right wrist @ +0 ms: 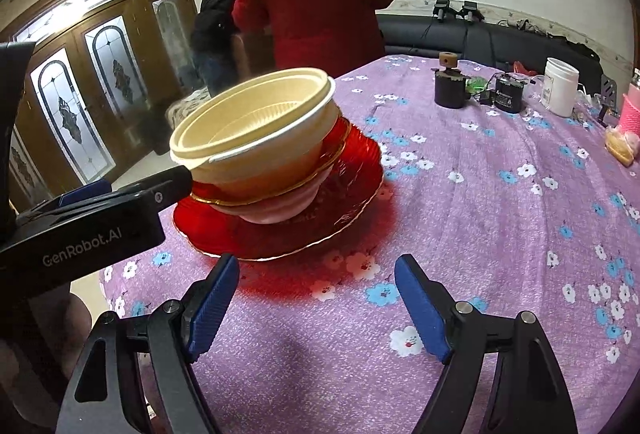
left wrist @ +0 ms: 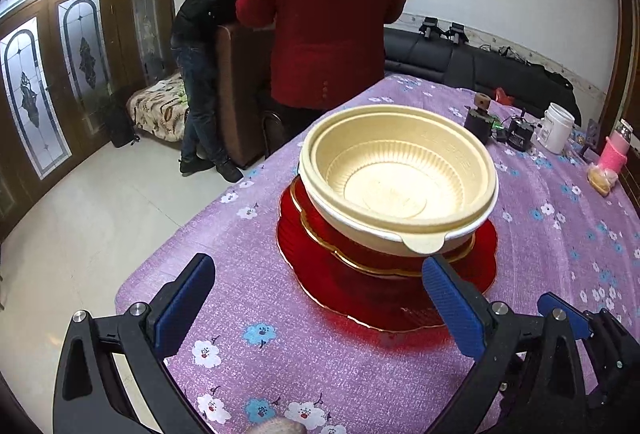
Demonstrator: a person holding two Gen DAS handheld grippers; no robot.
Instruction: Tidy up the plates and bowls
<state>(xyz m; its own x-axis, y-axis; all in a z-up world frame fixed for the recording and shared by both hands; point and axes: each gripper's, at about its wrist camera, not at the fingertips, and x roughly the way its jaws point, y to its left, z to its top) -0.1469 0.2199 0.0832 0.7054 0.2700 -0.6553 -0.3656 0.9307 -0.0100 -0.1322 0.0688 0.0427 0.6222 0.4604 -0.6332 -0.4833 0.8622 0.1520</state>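
Note:
Two nested cream bowls (left wrist: 400,185) sit in a gold-rimmed red bowl (left wrist: 352,254) on a red plate (left wrist: 360,298) near the table's left edge. My left gripper (left wrist: 320,304) is open just before the stack; the plate's near rim lies between its blue pads, untouched. From the right wrist view the cream bowls (right wrist: 256,129), red bowl (right wrist: 336,149) and plate (right wrist: 320,226) stand left of centre. The left gripper's finger (right wrist: 172,183) reaches to the cream bowl's tab. My right gripper (right wrist: 320,306) is open and empty over the cloth, near the plate's front edge.
A purple flowered cloth (right wrist: 480,234) covers the table. At the far right stand a dark cylinder (right wrist: 450,89), a white jar (right wrist: 560,85), a pink cup (left wrist: 616,149) and a bun (right wrist: 620,149). Two people (left wrist: 328,13) stand beyond the far edge; the floor drops off left.

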